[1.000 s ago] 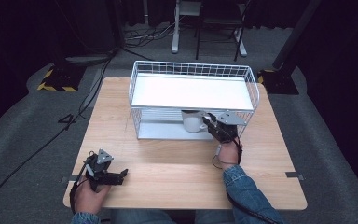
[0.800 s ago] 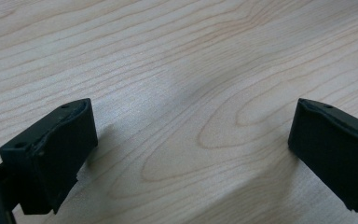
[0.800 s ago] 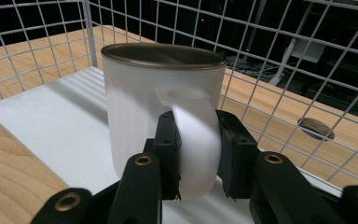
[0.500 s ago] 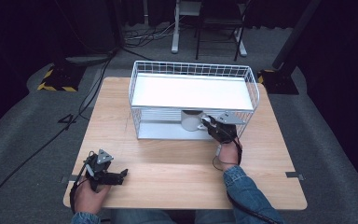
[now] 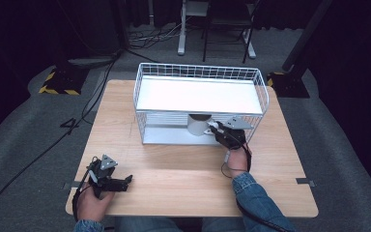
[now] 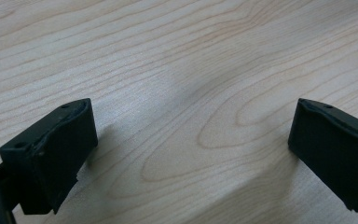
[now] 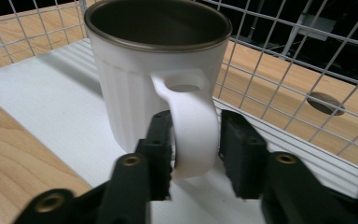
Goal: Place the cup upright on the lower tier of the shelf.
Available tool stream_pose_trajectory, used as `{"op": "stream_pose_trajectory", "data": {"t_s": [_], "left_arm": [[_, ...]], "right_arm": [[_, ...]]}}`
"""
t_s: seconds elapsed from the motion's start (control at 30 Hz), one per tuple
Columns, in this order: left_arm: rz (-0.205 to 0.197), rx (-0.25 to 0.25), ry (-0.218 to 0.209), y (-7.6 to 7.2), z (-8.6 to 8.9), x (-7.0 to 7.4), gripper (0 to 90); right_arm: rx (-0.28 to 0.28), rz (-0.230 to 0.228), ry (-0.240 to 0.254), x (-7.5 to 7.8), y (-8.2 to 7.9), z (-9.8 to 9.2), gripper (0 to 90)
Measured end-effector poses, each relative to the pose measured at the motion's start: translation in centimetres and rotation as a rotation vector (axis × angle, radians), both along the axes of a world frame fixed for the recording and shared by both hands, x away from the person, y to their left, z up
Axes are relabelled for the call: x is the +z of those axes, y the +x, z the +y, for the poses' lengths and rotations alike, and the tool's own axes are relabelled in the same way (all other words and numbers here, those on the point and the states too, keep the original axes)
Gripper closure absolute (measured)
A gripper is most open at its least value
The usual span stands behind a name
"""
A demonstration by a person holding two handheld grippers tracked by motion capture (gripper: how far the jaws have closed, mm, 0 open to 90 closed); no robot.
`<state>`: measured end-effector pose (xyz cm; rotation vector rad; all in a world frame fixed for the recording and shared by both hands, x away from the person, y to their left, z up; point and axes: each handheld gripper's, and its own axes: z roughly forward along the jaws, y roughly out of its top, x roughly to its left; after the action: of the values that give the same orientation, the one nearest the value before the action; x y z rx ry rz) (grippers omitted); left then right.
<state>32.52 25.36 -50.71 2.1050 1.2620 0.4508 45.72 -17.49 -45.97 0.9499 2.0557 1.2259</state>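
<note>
The left tool rests on the worktop at seven o'clock, jaws wide apart over bare wood. At two o'clock the right tool has just been opening, its jaws loosely flanking the handle of the mug, which stands upright on the lower shelf of the rack.

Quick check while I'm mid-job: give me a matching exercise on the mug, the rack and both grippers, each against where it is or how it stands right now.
Things:
1. white ceramic mug
2. white wire rack
3. left gripper
4. right gripper

Places or states:
A. jaws open, over bare wooden table
B. stands on the table's far half
C. upright on the rack's lower shelf
D. jaws just opening, either side of the mug's handle

Pairs: 1-C, 2-B, 3-A, 4-D
</note>
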Motion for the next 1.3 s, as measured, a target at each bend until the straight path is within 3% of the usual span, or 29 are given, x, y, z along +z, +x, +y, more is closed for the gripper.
{"op": "stream_pose_trajectory", "data": {"t_s": [0.2,0.4,0.57,0.97,1.3], "left_arm": [[0.000,0.000,0.000,0.0,0.0,0.0,1.5],[0.000,0.000,0.000,0.0,0.0,0.0,1.4],[0.000,0.000,0.000,0.0,0.0,0.0,1.4],[0.000,0.001,0.000,-0.1,0.0,0.0,1.4],[0.001,0.004,0.001,0.1,-0.1,0.0,1.4]], "right_arm": [[-0.019,0.027,0.034,0.2,-0.1,-0.8,40.2],[-0.002,0.032,0.047,1.0,-0.6,-1.5,35.4],[0.045,0.028,0.052,2.3,-1.6,-2.3,33.5],[0.099,0.049,0.072,4.6,-4.6,-6.0,27.6],[0.100,0.115,0.074,4.7,-6.7,-9.1,18.7]]}}
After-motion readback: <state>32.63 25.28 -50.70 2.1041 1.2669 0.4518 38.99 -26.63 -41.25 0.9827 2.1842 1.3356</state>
